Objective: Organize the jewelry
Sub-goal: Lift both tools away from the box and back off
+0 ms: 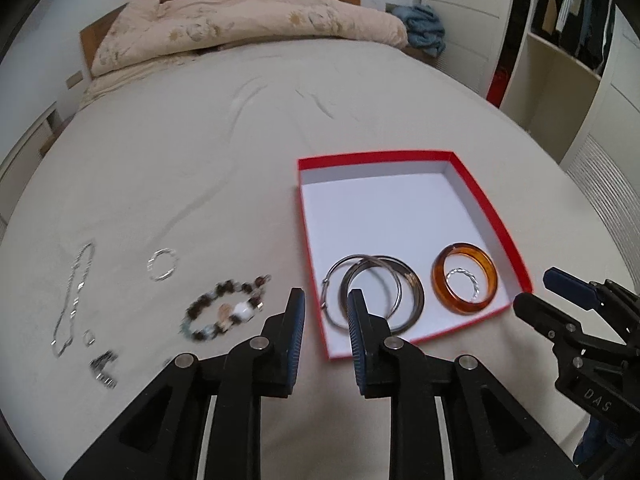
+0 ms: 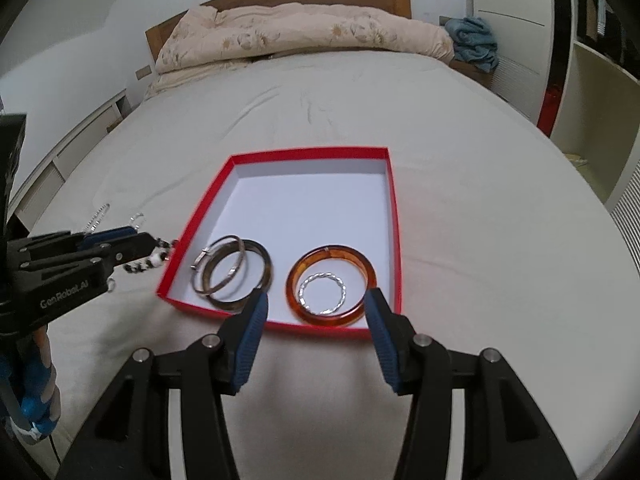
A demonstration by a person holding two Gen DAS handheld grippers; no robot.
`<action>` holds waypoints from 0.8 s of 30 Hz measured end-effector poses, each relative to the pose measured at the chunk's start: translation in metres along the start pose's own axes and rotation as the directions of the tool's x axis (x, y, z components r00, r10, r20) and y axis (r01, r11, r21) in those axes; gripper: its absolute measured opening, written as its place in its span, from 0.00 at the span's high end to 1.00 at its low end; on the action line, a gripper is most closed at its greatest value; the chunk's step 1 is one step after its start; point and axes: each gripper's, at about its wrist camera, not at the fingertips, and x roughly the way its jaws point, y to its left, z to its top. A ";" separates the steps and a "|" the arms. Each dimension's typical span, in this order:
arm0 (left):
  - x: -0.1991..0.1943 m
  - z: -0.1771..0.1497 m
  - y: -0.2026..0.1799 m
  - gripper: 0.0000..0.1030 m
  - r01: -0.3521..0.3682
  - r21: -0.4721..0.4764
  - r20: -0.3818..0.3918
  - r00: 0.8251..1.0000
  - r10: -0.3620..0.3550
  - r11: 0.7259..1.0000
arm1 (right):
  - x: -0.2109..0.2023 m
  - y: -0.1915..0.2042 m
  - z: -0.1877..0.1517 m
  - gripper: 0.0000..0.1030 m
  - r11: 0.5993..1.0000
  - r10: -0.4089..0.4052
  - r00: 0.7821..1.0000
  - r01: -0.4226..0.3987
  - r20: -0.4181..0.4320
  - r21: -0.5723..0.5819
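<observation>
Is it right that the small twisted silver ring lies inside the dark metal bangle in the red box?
Not quite. The twisted silver ring lies inside the amber bangle, not the dark one. Both sit in the red box, as the right wrist view shows.

Soft, even indoor light, faint shadows, no glare, strong fisheye bending with dark vignette at corners, slight motion blur on loose jewellery [image 1: 224,310] at lower left, centre sharper.

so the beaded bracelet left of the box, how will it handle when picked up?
The beaded bracelet lies as an uneven loop of separate beads, so it probably sags rather than holding its ring shape. Round beads may slip between flat pads. It looks light, likely dragging on the bedsheet if pushed.
</observation>
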 end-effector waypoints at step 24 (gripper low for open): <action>-0.196 -0.121 0.051 0.53 -0.181 -0.022 0.157 0.971 0.182 0.983 | -0.154 0.094 -0.048 0.52 0.993 0.120 0.983 -0.117 0.137 -0.027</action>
